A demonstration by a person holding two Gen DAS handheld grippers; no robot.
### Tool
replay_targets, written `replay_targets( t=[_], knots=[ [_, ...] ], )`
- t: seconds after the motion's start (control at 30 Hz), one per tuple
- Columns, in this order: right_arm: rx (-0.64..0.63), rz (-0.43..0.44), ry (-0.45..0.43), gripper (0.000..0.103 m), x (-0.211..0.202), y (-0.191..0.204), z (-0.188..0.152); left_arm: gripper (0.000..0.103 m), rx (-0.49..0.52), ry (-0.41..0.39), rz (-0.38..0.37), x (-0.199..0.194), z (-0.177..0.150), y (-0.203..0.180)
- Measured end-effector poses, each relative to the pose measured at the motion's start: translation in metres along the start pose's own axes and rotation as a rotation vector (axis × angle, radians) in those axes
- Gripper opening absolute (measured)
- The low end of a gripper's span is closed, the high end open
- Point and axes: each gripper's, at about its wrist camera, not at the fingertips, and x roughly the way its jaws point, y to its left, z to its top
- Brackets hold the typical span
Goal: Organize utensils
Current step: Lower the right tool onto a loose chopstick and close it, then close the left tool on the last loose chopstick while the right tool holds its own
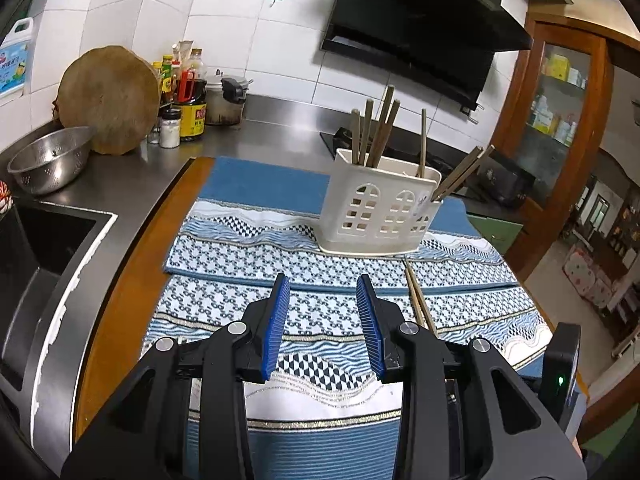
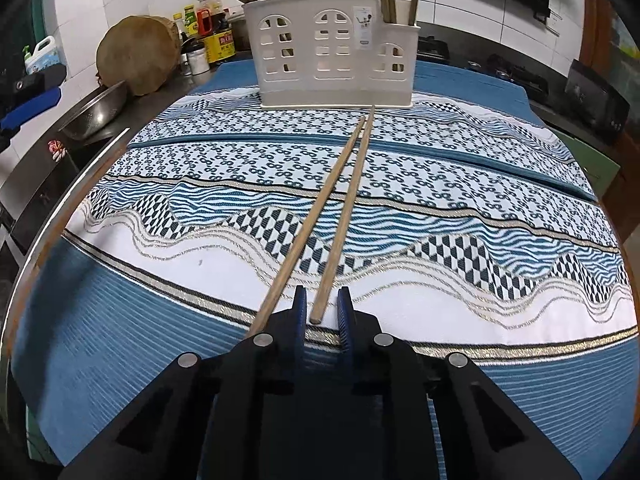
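Low over the mat, right hand-held gripper (image 2: 323,300) tilts down, jaws narrow around one chopstick (image 2: 344,216).

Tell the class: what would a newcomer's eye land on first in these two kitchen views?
Probably the white utensil holder with arched cut-outs, bristling with chopsticks, at the far side of the blue patterned cloth. Next, the two loose chopsticks lying on that cloth, the right one's near end between the right gripper fingers.

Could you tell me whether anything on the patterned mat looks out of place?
Yes. Two chopsticks lie loose on the mat in front of the white holder, while the others stand inside it. The right tool has the near end of one between its fingers; the left tool is empty.
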Motion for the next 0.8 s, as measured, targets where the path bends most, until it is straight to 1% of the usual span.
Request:
replay_targets(
  t=[0.17, 0.23, 0.27, 0.43, 0.6, 0.8],
  knots=[
    [0.007, -0.007, -0.001, 0.017, 0.007, 0.001, 0.008, 0.036, 0.009, 0.029, -0.005, 0.004, -0.012, -0.002],
    [-0.003, -0.019, -0.003, 0.015, 0.009, 0.002, 0.010, 0.036, 0.014, 0.044, -0.012, 0.006, -0.017, -0.005],
    [-0.006, -0.028, -0.006, 0.010, 0.009, 0.001, 0.009, 0.035, 0.021, 0.052, -0.016, 0.007, -0.020, -0.008],
    [0.003, -0.017, -0.009, 0.009, 0.006, -0.006, 0.008, 0.035, 0.069, 0.100, -0.047, 0.015, -0.037, -0.026],
    [0.028, -0.008, -0.026, 0.007, -0.006, -0.018, 0.000, 0.035, 0.115, 0.160, -0.106, 0.025, -0.059, -0.051],
    [0.047, 0.000, -0.070, 0.007, -0.030, -0.032, -0.004, 0.035, 0.153, 0.226, -0.147, 0.040, -0.081, -0.077]
  ],
)
